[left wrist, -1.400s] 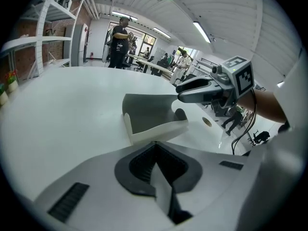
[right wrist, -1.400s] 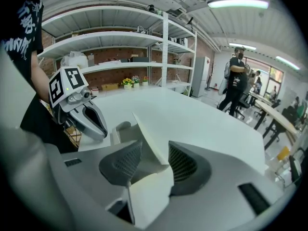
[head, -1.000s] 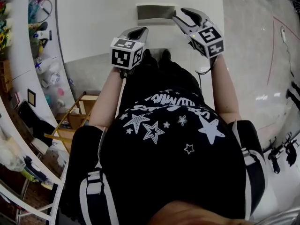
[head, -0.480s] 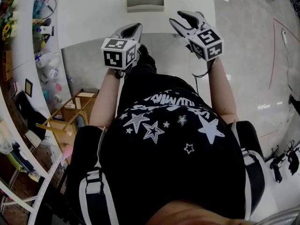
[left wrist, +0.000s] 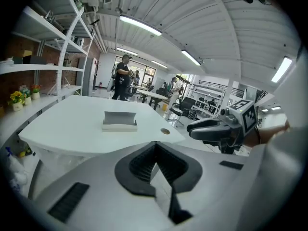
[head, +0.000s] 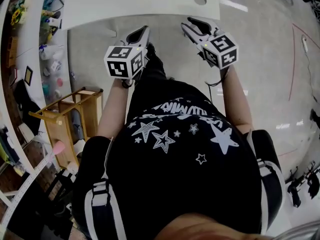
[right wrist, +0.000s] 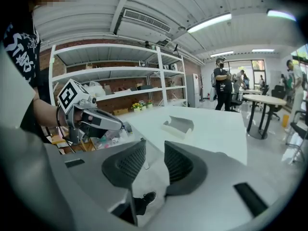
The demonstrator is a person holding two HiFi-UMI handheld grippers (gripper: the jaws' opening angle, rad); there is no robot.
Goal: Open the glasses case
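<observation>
**No Wording Can Be Read**

The only lettering is a curved line of white capitals (head: 186, 107) on the person's black shirt (head: 180, 184), just above the shirt's printed stars (head: 162, 140) (upside down in the head view and too distorted to spell out). A scrap of white print (right wrist: 19, 38) on the same shirt shows in the right gripper view, equally unreadable. Beyond the shirt's top edge, the marker cube (head: 125, 61) on the left gripper (head: 142, 32) and its twin (head: 220, 49) on the right gripper (head: 192, 24) bear black-and-white square code patterns, with no letters or numbers.

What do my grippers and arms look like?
The left gripper and right gripper are light grey shells, black ribbed fingers, each with a white cube of black square markers. A black cable hangs under the right one. Bare arms; black star-print shirt. Right fingers have just been closing, nothing between.
</observation>
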